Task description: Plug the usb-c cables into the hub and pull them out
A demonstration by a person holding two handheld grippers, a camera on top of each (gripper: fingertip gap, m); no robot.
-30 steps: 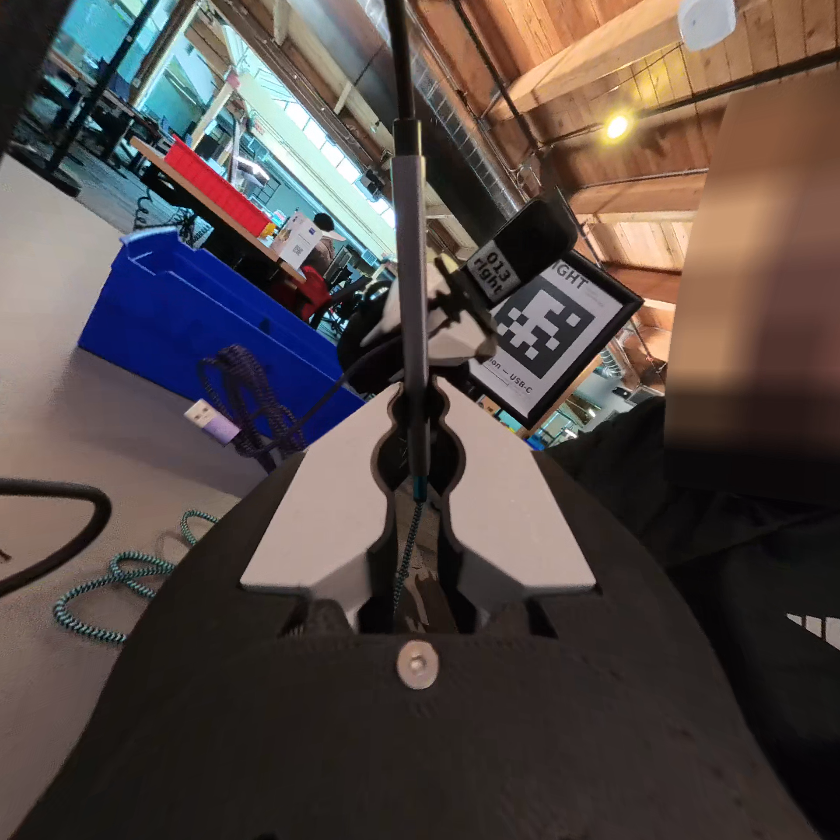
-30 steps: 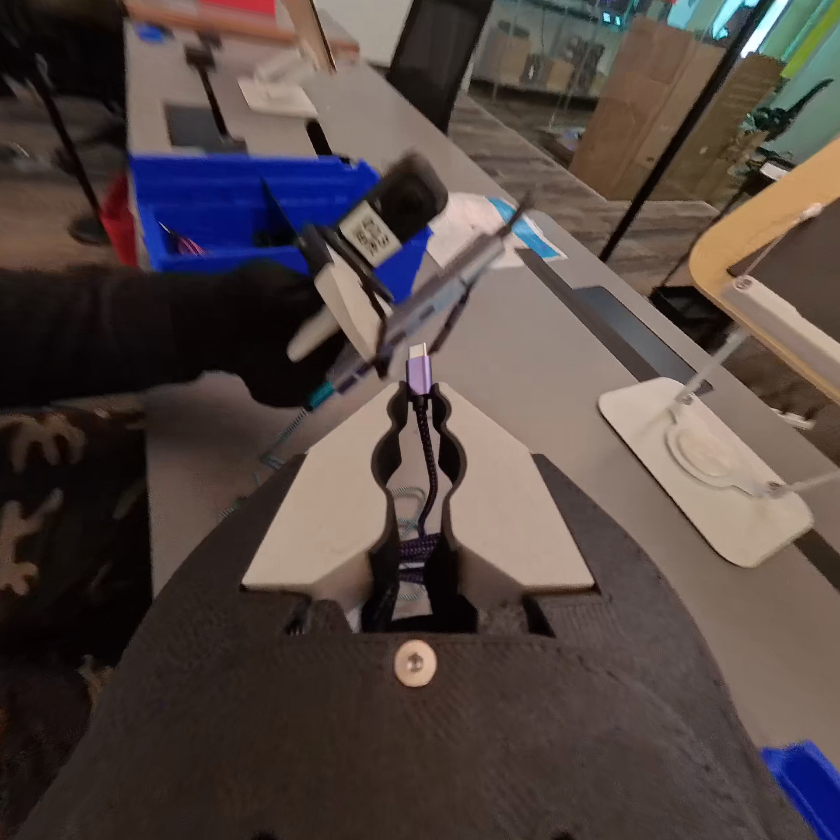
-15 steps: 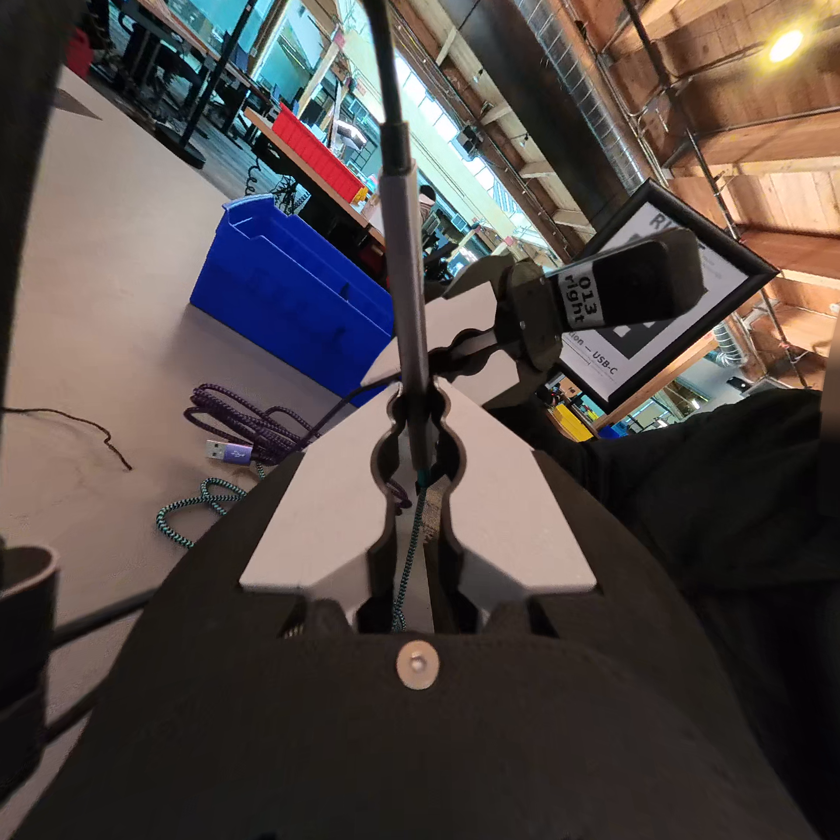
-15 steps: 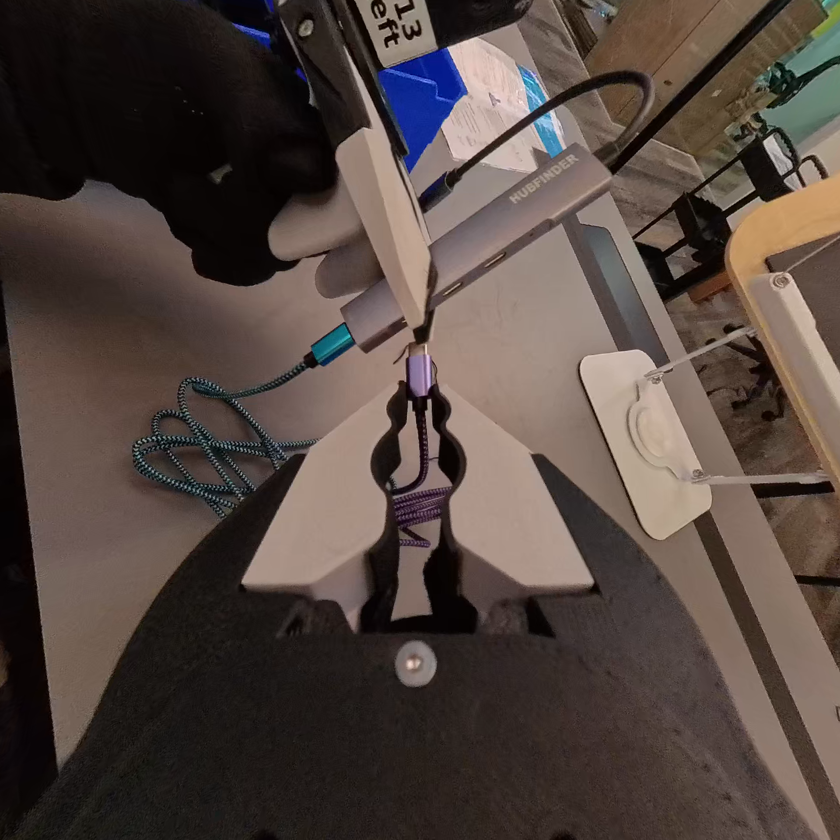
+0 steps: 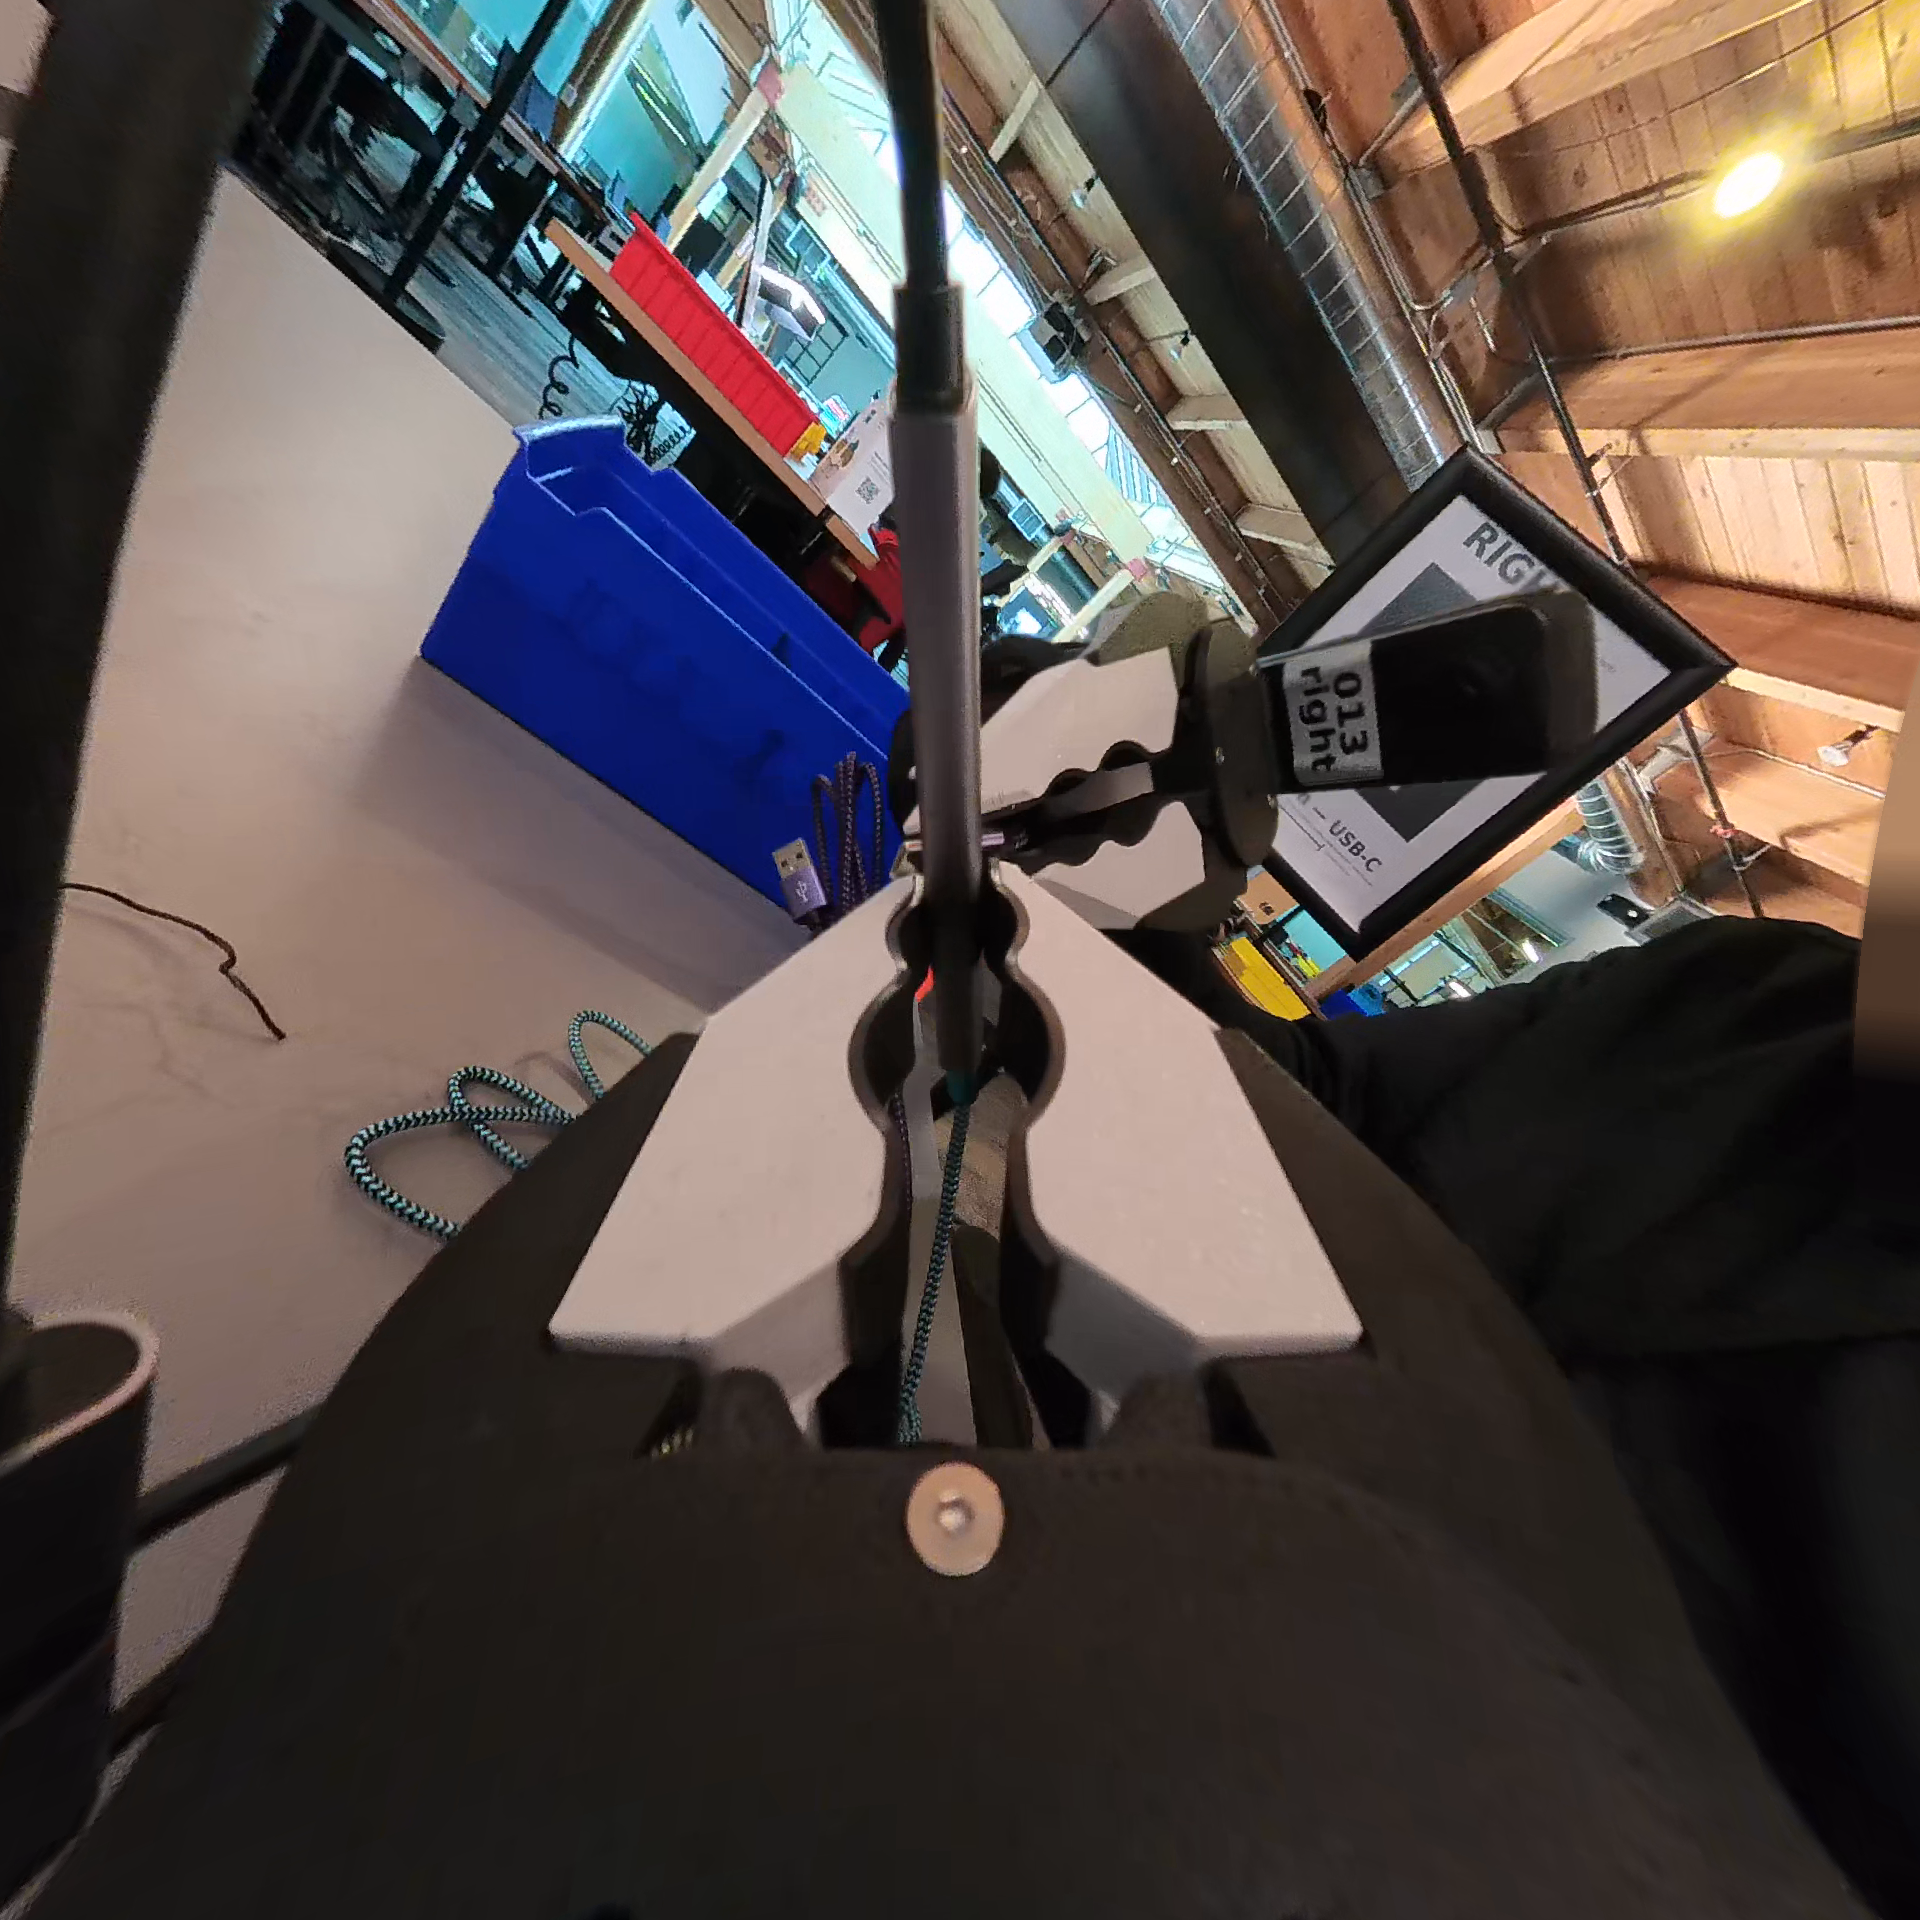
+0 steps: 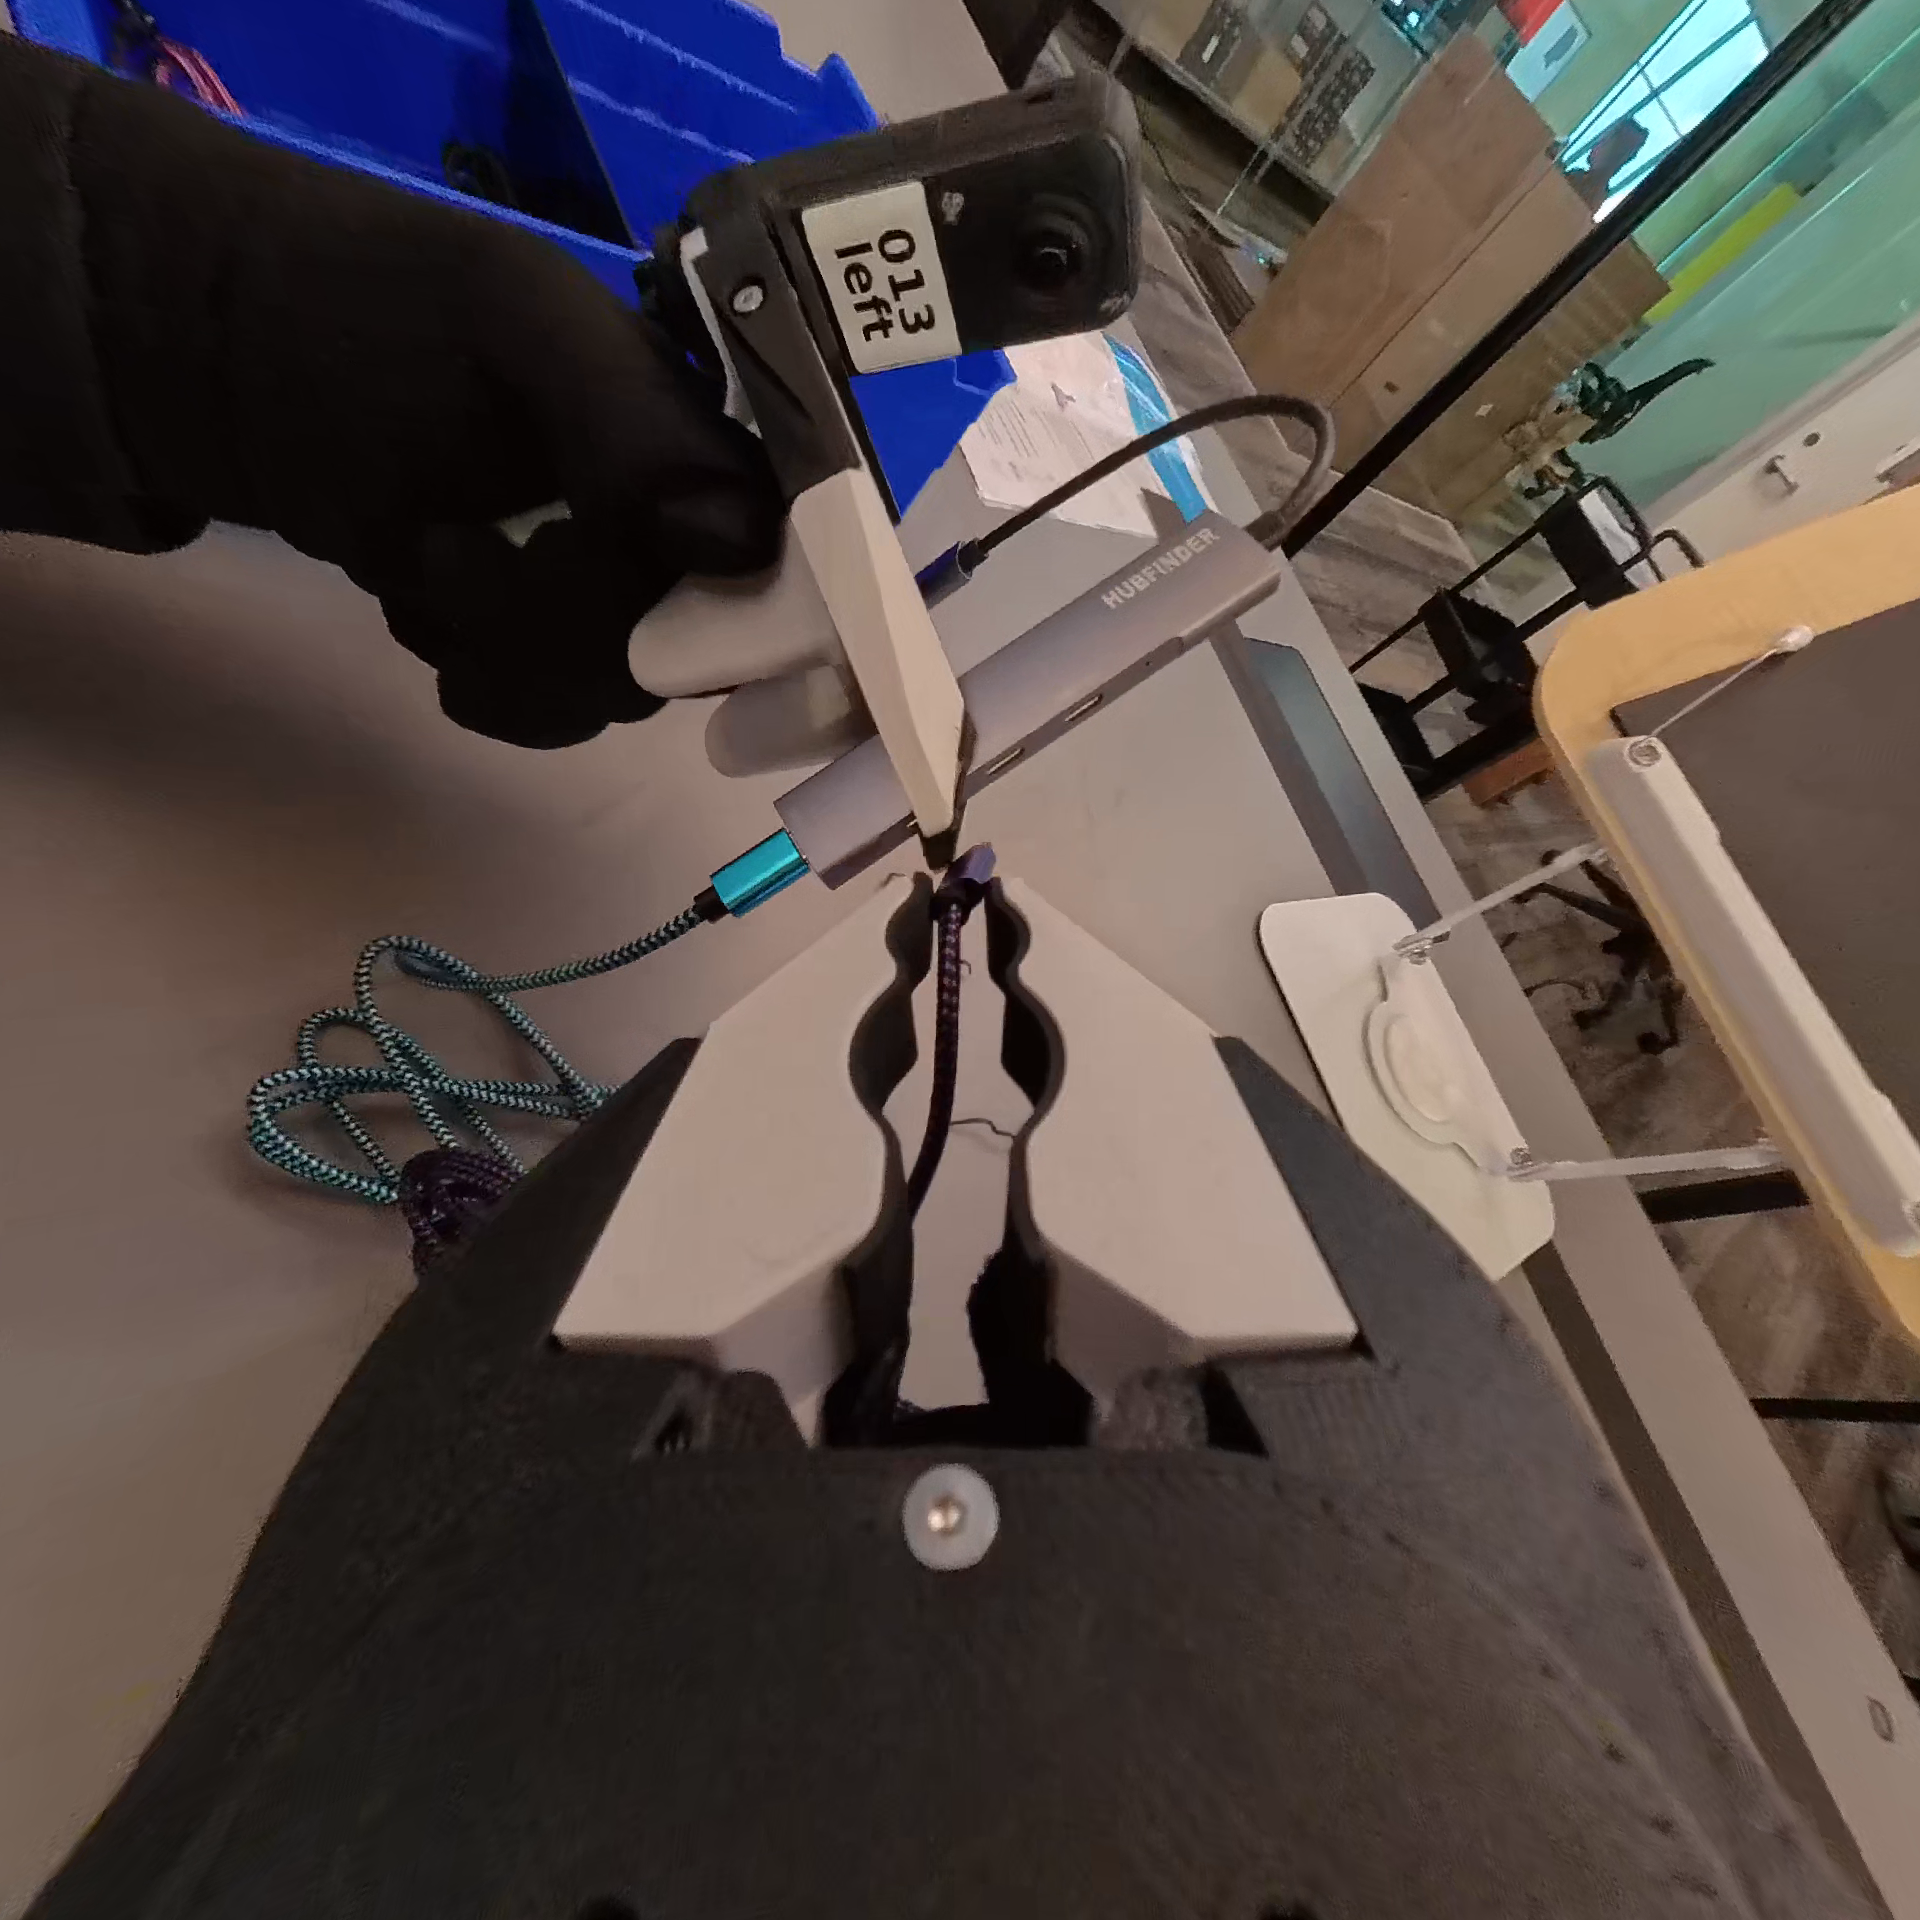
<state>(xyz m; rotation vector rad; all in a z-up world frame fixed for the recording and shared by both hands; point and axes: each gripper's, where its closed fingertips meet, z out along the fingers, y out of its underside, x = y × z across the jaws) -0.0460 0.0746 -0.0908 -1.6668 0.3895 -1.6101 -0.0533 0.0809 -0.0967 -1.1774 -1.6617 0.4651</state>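
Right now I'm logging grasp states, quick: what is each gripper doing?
Left gripper: shut on the grey hub.
Right gripper: shut on the purple cable, plug at the hub's side.

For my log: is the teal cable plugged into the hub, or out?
Plugged in: the teal cable has its connector seated in the end of the hub.

Workshop/lab space, timber ceiling (image 5: pixel 1714 343), exposed duct (image 5: pixel 1174 208), blue parts bin (image 5: pixel 623 644), workbenches (image 5: pixel 665 343)

white sticker on camera (image 6: pixel 891 274) | lettering on grey hub (image 6: pixel 1156 569) | framed printed sign (image 5: pixel 1455 748)
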